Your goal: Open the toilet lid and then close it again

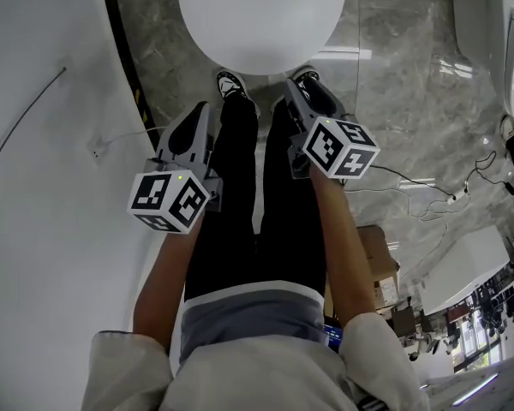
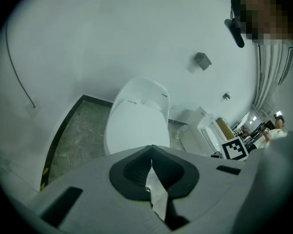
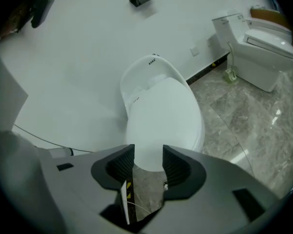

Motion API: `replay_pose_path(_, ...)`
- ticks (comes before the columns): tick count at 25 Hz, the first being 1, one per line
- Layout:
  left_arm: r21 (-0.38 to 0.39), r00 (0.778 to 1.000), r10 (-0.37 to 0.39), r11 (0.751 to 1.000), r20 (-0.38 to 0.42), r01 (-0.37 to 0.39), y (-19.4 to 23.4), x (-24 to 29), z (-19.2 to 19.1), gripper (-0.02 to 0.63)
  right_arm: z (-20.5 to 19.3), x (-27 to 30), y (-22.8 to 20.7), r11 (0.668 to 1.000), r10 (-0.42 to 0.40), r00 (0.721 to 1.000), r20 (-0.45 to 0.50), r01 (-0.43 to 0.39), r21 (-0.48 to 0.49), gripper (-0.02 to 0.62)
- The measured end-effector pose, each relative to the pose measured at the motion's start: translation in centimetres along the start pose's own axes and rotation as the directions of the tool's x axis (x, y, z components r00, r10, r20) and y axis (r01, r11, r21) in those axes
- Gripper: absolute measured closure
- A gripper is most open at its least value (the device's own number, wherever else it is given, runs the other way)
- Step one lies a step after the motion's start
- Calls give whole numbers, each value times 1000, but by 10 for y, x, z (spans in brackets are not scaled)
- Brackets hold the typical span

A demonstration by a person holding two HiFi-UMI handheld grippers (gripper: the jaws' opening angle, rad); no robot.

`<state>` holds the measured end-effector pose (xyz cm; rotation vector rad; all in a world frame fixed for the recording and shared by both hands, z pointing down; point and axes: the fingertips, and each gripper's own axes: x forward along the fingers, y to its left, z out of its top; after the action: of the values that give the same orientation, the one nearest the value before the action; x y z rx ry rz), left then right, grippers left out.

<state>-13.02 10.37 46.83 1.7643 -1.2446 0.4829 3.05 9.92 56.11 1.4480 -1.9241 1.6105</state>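
The white toilet stands with its lid (image 1: pixel 257 15) down, just beyond the person's shoes (image 1: pixel 231 84) in the head view. My left gripper (image 1: pixel 197 114) hangs low beside the left leg, short of the bowl, its jaws shut with nothing between them. In the left gripper view the closed tips (image 2: pixel 151 150) point toward the lid (image 2: pixel 136 128). My right gripper (image 1: pixel 313 92) hangs by the right leg, near the bowl's front edge. In the right gripper view its jaws (image 3: pixel 147 150) stand open and empty, and the lid (image 3: pixel 163 116) shows beyond the gap.
A white wall with a black and yellow base strip (image 1: pixel 124 67) runs along the left. A second toilet (image 3: pixel 263 48) stands to the right on the grey marble floor. Cables (image 1: pixel 428 195) and a cardboard box (image 1: pixel 377 255) lie at the right.
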Motion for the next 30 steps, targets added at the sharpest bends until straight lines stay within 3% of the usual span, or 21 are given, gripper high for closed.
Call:
replay_pose_path(6,7,1000,10,1000,-13,-9,0,12,-10,600,-13,33,-35,992,-10,1000,-9,11,127,397)
replay_pose_path(10,69,1000,5,998,-17,-4,-7,16,-17,600,-24,49,-54,971,-4,1000,-12,7,238,369)
replay_pose_path(14,57,999,-10,998,-32,12,-11,18,-26,600,-33,61,-63,952,12,1000,-13,-7,307,351)
replay_pose_path(30,29,997,6,1000,-74,-4,-3,25,-52,600,-45,100,-80,917,-2,999,-33,15,399,334)
